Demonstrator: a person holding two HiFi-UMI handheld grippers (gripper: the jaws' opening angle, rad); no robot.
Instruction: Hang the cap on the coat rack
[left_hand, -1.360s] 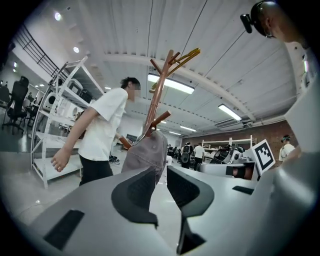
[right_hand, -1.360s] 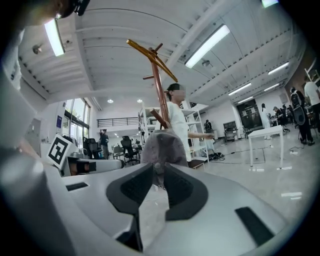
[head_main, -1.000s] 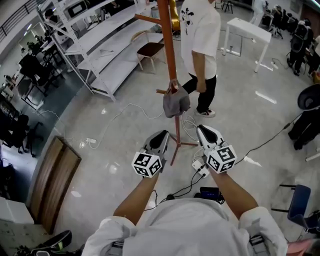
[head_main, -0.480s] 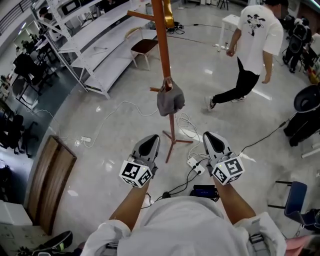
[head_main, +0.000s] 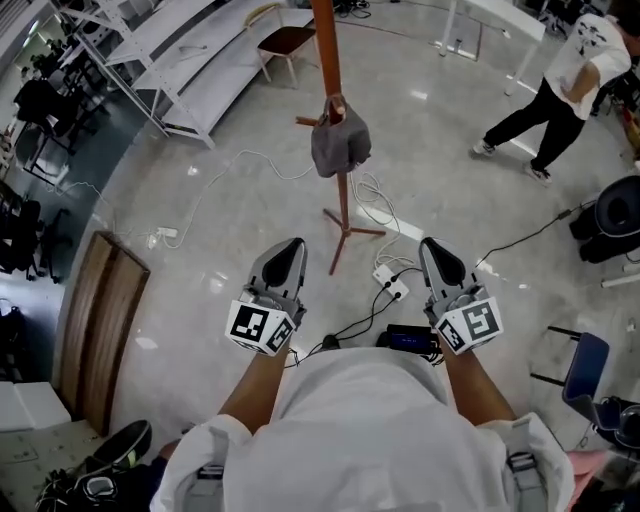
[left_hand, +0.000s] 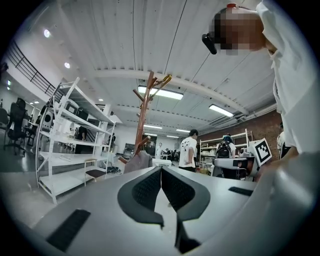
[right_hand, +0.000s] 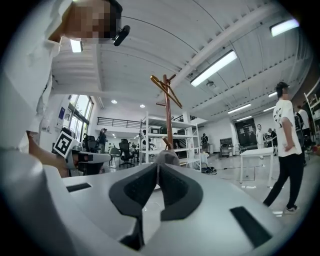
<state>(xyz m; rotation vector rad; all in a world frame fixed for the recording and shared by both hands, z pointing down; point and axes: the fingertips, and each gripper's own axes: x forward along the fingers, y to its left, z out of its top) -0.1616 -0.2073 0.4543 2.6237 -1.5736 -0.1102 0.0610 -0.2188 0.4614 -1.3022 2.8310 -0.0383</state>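
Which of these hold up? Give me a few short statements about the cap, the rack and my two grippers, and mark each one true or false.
1. The grey cap hangs on a low peg of the coat rack. True.
2. The right gripper holds the cap. False: its jaws are closing with nothing between them, well short of the rack.
3. The left gripper has its jaws together and empty. True.
4. The coat rack lies toppled over. False: it stands upright on its feet.
5. The passer-by in the white shirt is touching the rack. False: that person is at the head view's upper right, apart from it.
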